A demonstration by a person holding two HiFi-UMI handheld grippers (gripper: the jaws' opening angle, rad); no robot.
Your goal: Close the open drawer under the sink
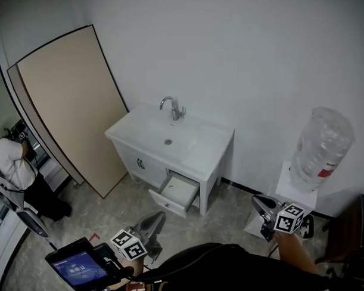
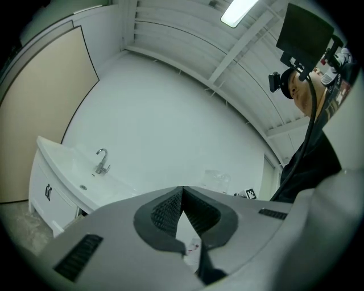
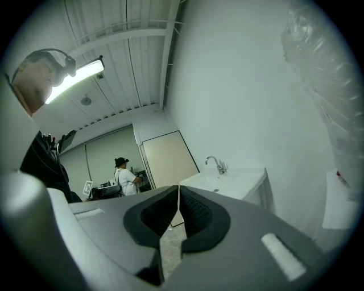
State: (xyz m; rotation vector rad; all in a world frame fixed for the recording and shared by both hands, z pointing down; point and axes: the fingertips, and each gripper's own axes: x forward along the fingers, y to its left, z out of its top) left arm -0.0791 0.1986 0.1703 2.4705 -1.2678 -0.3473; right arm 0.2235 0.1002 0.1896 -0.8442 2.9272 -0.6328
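Observation:
A white sink cabinet (image 1: 170,141) with a chrome tap (image 1: 172,107) stands against the back wall. Its lower right drawer (image 1: 175,194) is pulled out, with nothing visible inside. My left gripper (image 1: 157,220) hovers over the floor in front of the drawer, jaws shut and empty. My right gripper (image 1: 260,204) is off to the right near the water dispenser, also shut with nothing held. In the left gripper view the sink (image 2: 68,173) lies ahead at the left behind that gripper (image 2: 182,190); in the right gripper view the sink (image 3: 230,182) shows beyond that gripper (image 3: 178,190).
A large beige board (image 1: 70,102) leans on the wall left of the cabinet. A water dispenser with a clear bottle (image 1: 321,147) stands at the right. A person (image 1: 14,172) stands at the far left by a bench. A dark chair (image 1: 352,231) is at the right edge.

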